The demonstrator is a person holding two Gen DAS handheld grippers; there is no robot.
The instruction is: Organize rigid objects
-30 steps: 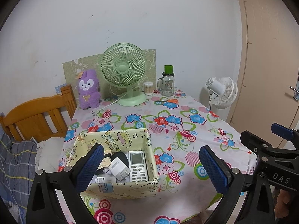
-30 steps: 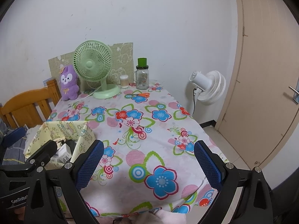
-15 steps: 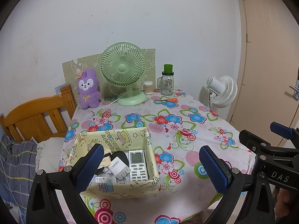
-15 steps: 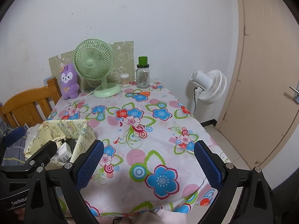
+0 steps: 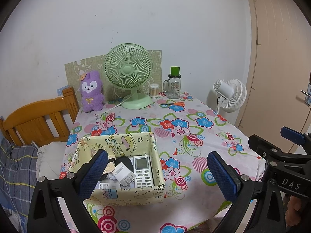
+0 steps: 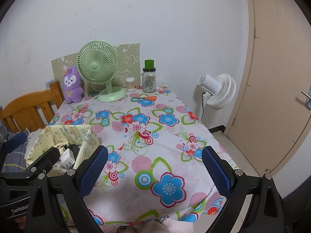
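Nearest the cameras: left gripper [image 5: 156, 171] spread wide with nothing between its blue pads, hovering over the near edge of the surface [image 5: 194, 136]; right gripper [image 6: 153, 169] likewise wide apart and empty, above the flowered cloth.

Just beyond the left gripper — yellow storage box [image 5: 118, 155], sitting near the front left corner of the surface. Inside it, lying flat and touching one another: white remote control [image 5: 143, 171] along the right wall, white charger plug [image 5: 123, 174] just beside it, something black [image 5: 124, 160] behind. Other contents partly hidden by the left pad; cannot tell what they are.

Middle of the surface bare cloth only.

Farther back, orange-handled scissors [image 5: 174, 103] lying flat. At the far edge against the wall — purple plush rabbit [image 5: 91, 91], green desk fan [image 5: 128, 73], cotton swab jar [image 5: 154, 90], glass jar with green lid [image 5: 174, 83], all upright. Beyond the right side, on the floor: white standing fan [image 5: 230, 95].
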